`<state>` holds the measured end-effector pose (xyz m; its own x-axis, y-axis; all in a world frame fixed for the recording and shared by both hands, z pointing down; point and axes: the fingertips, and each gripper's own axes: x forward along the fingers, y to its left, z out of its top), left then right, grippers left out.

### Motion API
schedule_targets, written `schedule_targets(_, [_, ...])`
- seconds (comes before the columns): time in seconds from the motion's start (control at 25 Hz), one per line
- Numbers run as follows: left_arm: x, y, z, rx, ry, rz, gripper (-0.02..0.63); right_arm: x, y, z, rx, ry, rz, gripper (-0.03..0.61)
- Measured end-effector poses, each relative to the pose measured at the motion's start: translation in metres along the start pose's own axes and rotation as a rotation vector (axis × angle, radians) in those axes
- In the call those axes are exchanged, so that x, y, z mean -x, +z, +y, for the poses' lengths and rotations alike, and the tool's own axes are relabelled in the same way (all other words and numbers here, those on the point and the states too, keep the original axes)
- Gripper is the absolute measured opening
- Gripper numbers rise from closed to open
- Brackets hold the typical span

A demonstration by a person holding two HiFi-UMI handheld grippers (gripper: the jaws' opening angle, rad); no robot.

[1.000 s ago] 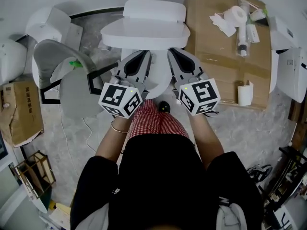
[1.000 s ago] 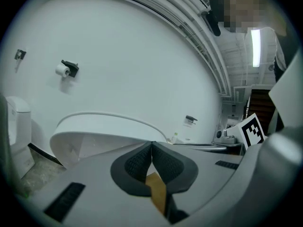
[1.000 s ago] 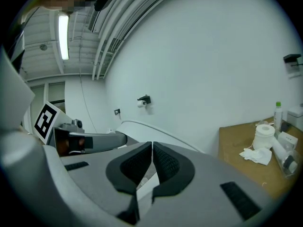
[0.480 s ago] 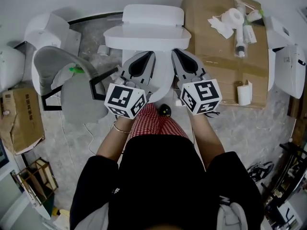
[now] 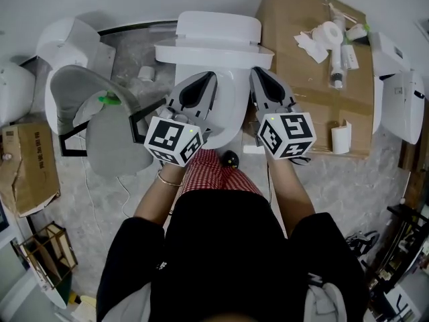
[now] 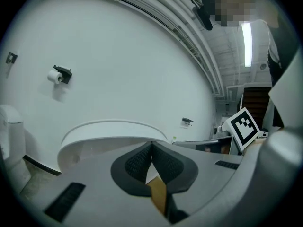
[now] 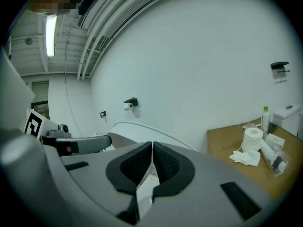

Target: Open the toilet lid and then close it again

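The white toilet (image 5: pixel 231 109) stands in the middle of the head view with its tank (image 5: pixel 218 24) against the wall. Its lid (image 5: pixel 214 51) is raised and looks like a narrow band in front of the tank. My left gripper (image 5: pixel 201 79) is shut, with its tips just under the lid's left front edge. My right gripper (image 5: pixel 259 74) is also shut, at the lid's right edge. In the left gripper view the lid's rim (image 6: pixel 113 129) arcs above the left gripper (image 6: pixel 151 144). The right gripper view shows the lid (image 7: pixel 142 129) behind the right gripper (image 7: pixel 152 144). Nothing lies between either pair of fingers.
A large cardboard box (image 5: pixel 301 92) stands right of the toilet, carrying a paper roll (image 5: pixel 329 17), tissues and bottles. A grey seat shell (image 5: pixel 94 113) and white toilet parts (image 5: pixel 64 39) lie at the left. A white fixture (image 5: pixel 402 92) stands far right.
The lid has tilted further up toward the tank and looks narrower. Both grippers have moved a little forward with it, still shut.
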<state>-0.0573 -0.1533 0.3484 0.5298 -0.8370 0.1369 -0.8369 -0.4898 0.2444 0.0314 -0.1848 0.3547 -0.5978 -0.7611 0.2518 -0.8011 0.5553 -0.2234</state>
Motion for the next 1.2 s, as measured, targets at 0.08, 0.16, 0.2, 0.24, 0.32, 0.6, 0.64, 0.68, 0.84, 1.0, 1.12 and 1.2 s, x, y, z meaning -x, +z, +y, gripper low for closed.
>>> schedule_targets(0.08, [0.000,0.004,0.005,0.004,0.002,-0.007,0.005,-0.002,0.002,-0.002,-0.001,-0.009,-0.001,0.021])
schedule_targets(0.16, [0.001,0.008,0.011,-0.003,0.011,-0.011,0.005,-0.004,0.004,-0.003,-0.001,-0.013,-0.001,0.021])
schedule_targets(0.2, [0.001,0.009,0.014,-0.007,0.016,-0.013,0.005,-0.005,0.005,-0.004,-0.001,-0.014,-0.002,0.021])
schedule_targets(0.24, [0.001,0.011,0.016,-0.013,0.022,-0.012,0.003,-0.006,0.006,-0.005,0.000,-0.017,-0.003,0.021])
schedule_targets(0.32, [0.000,0.012,0.021,-0.025,0.034,-0.004,0.005,-0.008,0.009,-0.006,0.001,-0.023,-0.007,0.021])
schedule_targets(0.6, [-0.005,0.020,0.031,-0.048,0.038,-0.010,0.004,-0.017,0.021,-0.013,-0.006,-0.039,-0.033,0.021])
schedule_targets(0.64, [-0.006,0.021,0.032,-0.054,0.037,-0.008,0.005,-0.018,0.023,-0.014,-0.007,-0.042,-0.038,0.021])
schedule_targets(0.68, [-0.008,0.022,0.033,-0.061,0.036,-0.005,0.004,-0.019,0.025,-0.016,-0.008,-0.045,-0.043,0.021])
schedule_targets(0.84, [-0.014,0.027,0.041,-0.085,0.045,-0.004,0.005,-0.026,0.032,-0.020,-0.009,-0.046,-0.056,0.021])
schedule_targets(1.0, [-0.022,0.033,0.043,-0.108,0.048,-0.003,0.005,-0.030,0.037,-0.024,-0.012,-0.049,-0.065,0.021])
schedule_targets(1.12, [-0.026,0.038,0.046,-0.118,0.047,-0.004,0.005,-0.033,0.042,-0.026,-0.012,-0.053,-0.071,0.021])
schedule_targets(1.2, [-0.028,0.041,0.049,-0.129,0.051,-0.005,0.005,-0.036,0.044,-0.027,-0.010,-0.054,-0.074,0.021])
